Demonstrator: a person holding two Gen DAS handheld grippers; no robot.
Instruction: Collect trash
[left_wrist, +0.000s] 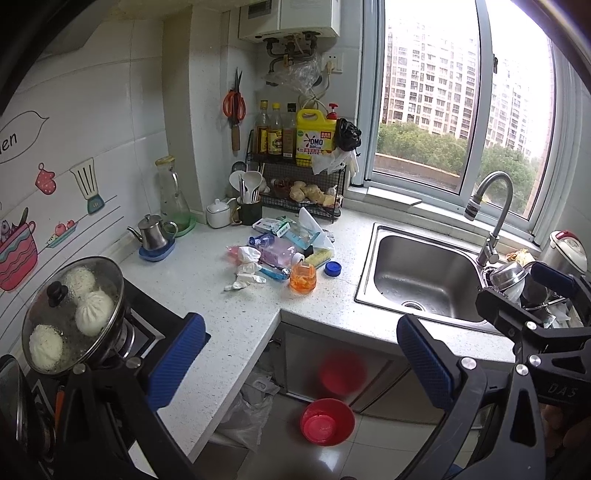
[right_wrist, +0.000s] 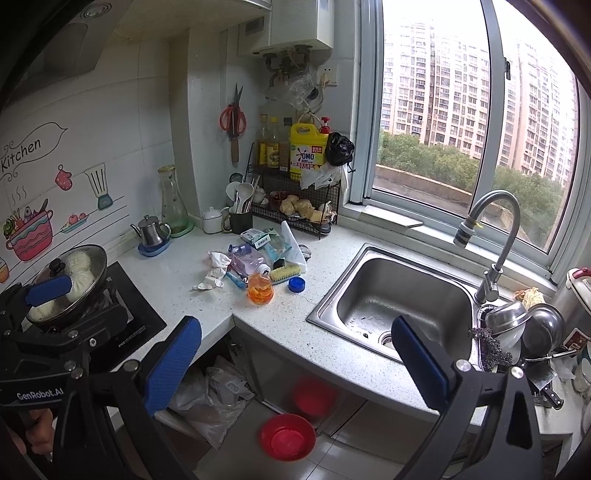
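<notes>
Kitchen counter (left_wrist: 207, 291) holds trash pile (left_wrist: 280, 247) beside sink (left_wrist: 421, 277); left gripper (left_wrist: 301, 363) and right gripper (right_wrist: 295, 365) both spread wide, empty, above red bowl (right_wrist: 287, 436).

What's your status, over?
Left gripper open, empty. Right gripper open, empty. Trash pile untouched on counter. Red bin on floor below. Path clear.

pretty cramped L-shaped kitchen, white speckled countertop (right_wrist: 332, 354) wrapping round a steel sink (right_wrist: 399, 306). big sliding window (right_wrist: 461, 122) right behind the sink, grey daylight and apartment towers outside. left of the sink the white tiled wall (right_wrist: 122, 122) has cartoon "Kitchen" stickers, water heater (right_wrist: 295, 26) up above the corner. glossy pale floor tiles (right_wrist: 351, 461) below the sink
</notes>
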